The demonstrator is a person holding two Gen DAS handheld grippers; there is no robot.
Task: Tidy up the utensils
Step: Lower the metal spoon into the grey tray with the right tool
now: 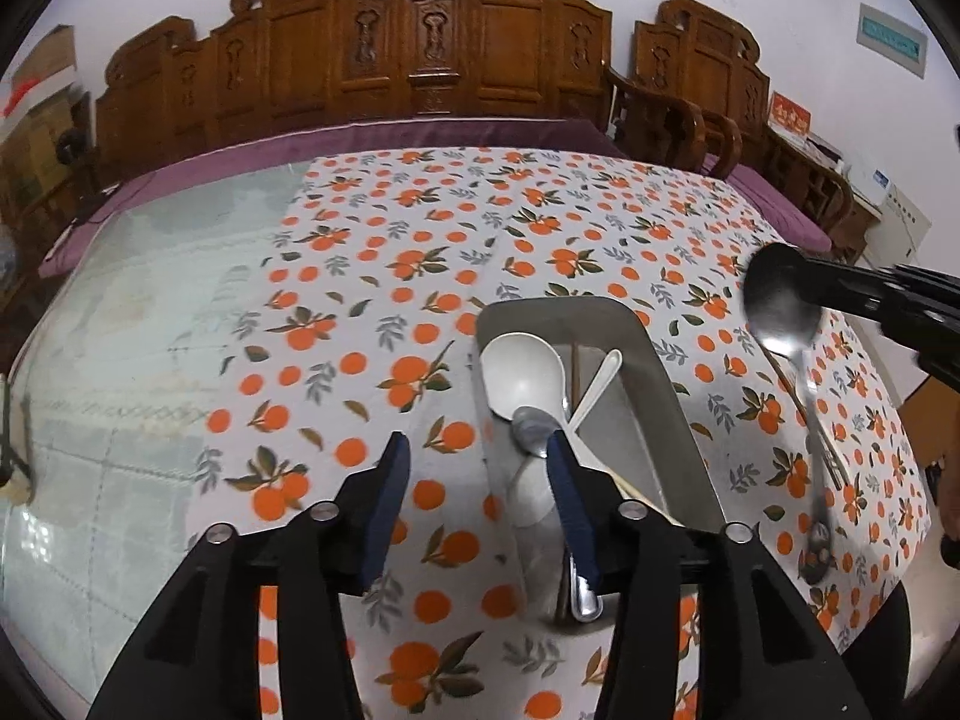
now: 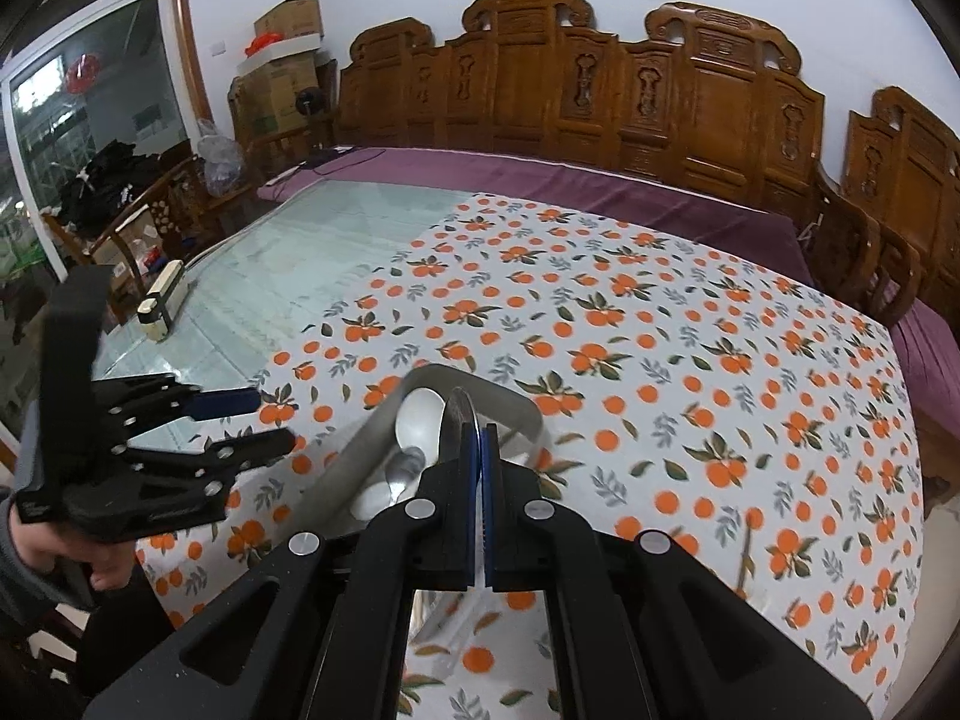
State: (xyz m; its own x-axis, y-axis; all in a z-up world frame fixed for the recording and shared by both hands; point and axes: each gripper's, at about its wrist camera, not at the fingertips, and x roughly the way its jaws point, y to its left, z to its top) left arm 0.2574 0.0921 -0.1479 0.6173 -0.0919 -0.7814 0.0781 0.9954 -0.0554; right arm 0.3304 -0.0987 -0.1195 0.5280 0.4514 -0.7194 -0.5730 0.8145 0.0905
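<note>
Tray [image 1: 654, 372]: grey oblong utensil tray on the orange-print tablecloth [image 1: 420, 276]; near edge of table.
Tray contents: white plastic ladle-spoon [image 1: 521, 373], a second white spoon [image 1: 594, 387] crossing it, a small metal spoon [image 1: 531, 429], wooden chopsticks [image 1: 575, 375] partly hidden.
Metal spoon [image 1: 783, 306]: steel, long-handled; carried above the cloth to the tray's right, bowl uppermost, handle hanging down.
Right gripper [image 2: 480, 438]: jaws together, clamped on the metal spoon at the bowl end.
Left gripper [image 1: 477, 468]: jaws apart, nothing between them; poised over the tray's near end.
Loose items: more chopsticks [image 1: 786, 381] lie on the cloth beneath the hanging spoon.
Handling, spoon: stiff, light, smooth and likely slippery; a bowl-end grip lets the handle swing. Better hold: mid-handle, pads across the flat.
Handling, plastic spoons: very light, easily nudged aside.
</note>
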